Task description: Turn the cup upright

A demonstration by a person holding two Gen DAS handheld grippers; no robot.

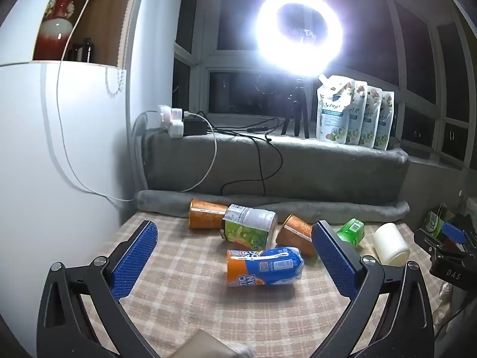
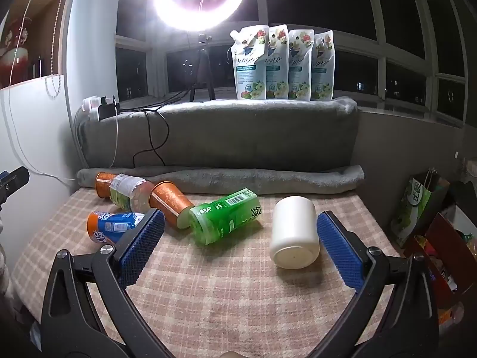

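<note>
No flip begun, by the look of it; all six cups on the bench (image 2: 238,298) lie on their sides. White cup (image 2: 293,235) rests base toward the camera, just inside the right gripper (image 2: 241,247); jaws wide apart, nothing held. Left gripper (image 1: 235,253) likewise agape, framing the orange-blue cup (image 1: 263,265); every flip remains.

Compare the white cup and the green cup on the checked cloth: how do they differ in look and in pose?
The white cup is plain and opaque; the green cup is translucent, with a barcode and printed characters. The white cup shows its closed flat end to the right wrist camera; the green cup shows its open mouth. The white cup lies apart from the others; the green cup's mouth end is against an orange cup. Both lie on their sides.
</note>
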